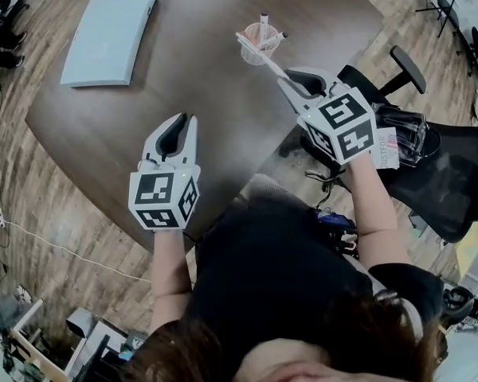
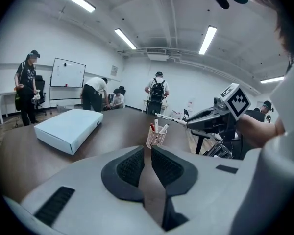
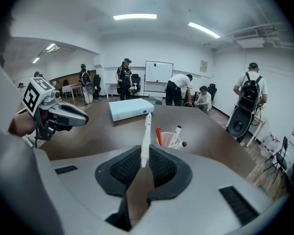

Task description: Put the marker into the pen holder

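A pink mesh pen holder (image 1: 269, 50) stands on the dark wooden table (image 1: 183, 70) with a few markers in it. My right gripper (image 1: 291, 82) is shut on a white marker (image 1: 263, 54), whose far end reaches over the holder's near rim. In the right gripper view the marker (image 3: 146, 131) rises slanted from between the pads of my right gripper (image 3: 144, 153), with the holder (image 3: 167, 138) just beyond. My left gripper (image 1: 183, 122) hovers over the table's near part, shut and empty. Its view shows that left gripper (image 2: 148, 153), the holder (image 2: 156, 137) and the marker (image 2: 171, 120).
A flat pale blue box (image 1: 111, 34) lies at the table's far left. A black office chair (image 1: 430, 157) stands to the right of the table's edge. Several people (image 2: 158, 92) and a whiteboard (image 2: 67, 75) are at the back of the room.
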